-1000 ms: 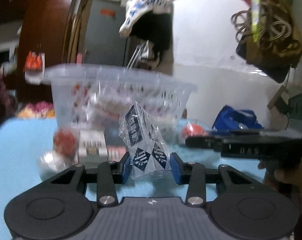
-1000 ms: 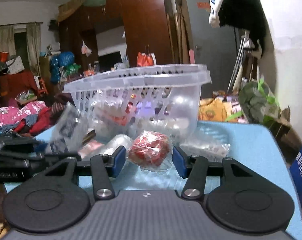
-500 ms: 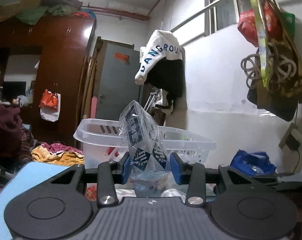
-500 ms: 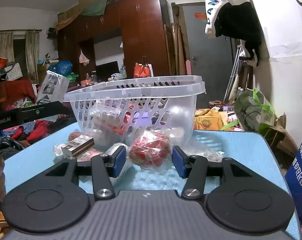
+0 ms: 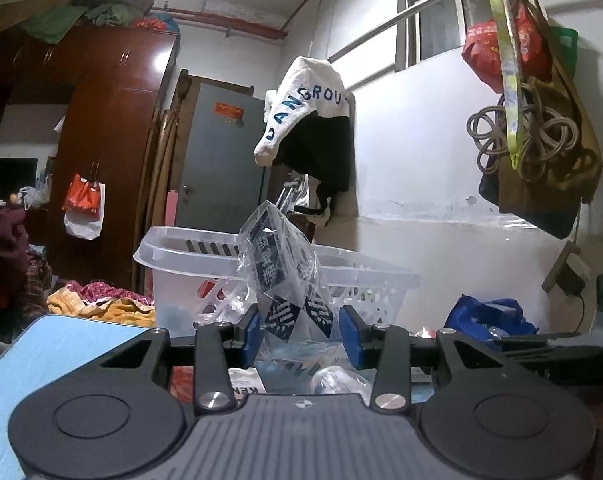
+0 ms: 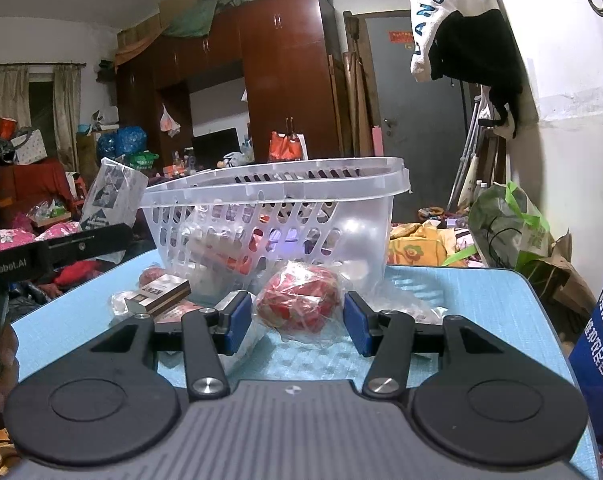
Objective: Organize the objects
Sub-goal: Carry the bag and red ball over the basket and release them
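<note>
My left gripper (image 5: 299, 330) is shut on a clear packet with dark blue labels (image 5: 279, 264), held in the air in front of the rim of the clear plastic basket (image 5: 181, 248). The right wrist view shows the same packet (image 6: 113, 196) raised to the left of the basket (image 6: 281, 184). On the blue table (image 6: 461, 300), my right gripper (image 6: 297, 322) is low, with a red packet in clear wrap (image 6: 297, 300) between its blue pads, which are closed in on the wrap. The basket holds several wrapped items.
A small white and brown box (image 6: 161, 292) and other clear packets lie on the table left of the red packet. A blue bag (image 6: 597, 340) stands at the table's right edge. Clothes and bags hang on the white wall (image 5: 421, 180) behind.
My left gripper has lifted the blue-labelled packet off the table up to the basket's rim and tilted level. The right gripper has stayed around the red packet.
</note>
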Action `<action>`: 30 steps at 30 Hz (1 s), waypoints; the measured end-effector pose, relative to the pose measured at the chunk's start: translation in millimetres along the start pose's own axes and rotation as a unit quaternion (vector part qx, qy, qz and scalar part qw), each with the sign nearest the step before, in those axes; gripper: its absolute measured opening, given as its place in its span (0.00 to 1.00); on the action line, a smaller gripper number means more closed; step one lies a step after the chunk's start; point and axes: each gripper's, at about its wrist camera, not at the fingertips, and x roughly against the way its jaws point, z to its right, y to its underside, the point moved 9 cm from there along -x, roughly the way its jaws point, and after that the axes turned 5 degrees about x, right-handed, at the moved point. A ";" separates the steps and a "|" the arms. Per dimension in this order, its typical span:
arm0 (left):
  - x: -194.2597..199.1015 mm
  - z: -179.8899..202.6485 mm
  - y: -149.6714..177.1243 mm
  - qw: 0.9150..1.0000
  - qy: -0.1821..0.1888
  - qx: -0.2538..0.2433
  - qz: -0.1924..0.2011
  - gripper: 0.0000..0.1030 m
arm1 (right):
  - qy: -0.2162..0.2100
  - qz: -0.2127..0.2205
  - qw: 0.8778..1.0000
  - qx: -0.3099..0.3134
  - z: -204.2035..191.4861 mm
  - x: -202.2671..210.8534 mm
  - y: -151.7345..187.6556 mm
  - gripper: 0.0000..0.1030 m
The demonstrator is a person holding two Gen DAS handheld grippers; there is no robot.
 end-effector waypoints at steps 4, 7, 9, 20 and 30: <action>4.1 -2.5 0.4 1.000 0.005 0.006 0.004 0.44 | 0.001 0.007 1.000 0.001 0.0 1.8 -0.7 0.53; 3.8 -7.1 0.7 1.000 0.006 0.018 0.002 0.44 | 0.001 0.008 1.000 0.000 0.4 2.5 -0.9 0.53; 3.9 -6.8 0.6 1.000 0.007 0.019 0.003 0.44 | 0.001 0.009 1.000 0.001 0.4 3.0 -1.0 0.53; 4.0 -10.1 1.9 1.000 0.007 0.021 -0.002 0.44 | 0.001 0.012 1.000 0.001 1.7 4.4 -1.6 0.53; 12.5 -5.5 -26.5 0.999 0.022 0.025 0.023 0.44 | 0.028 0.089 0.995 0.015 -6.1 31.4 -28.4 0.51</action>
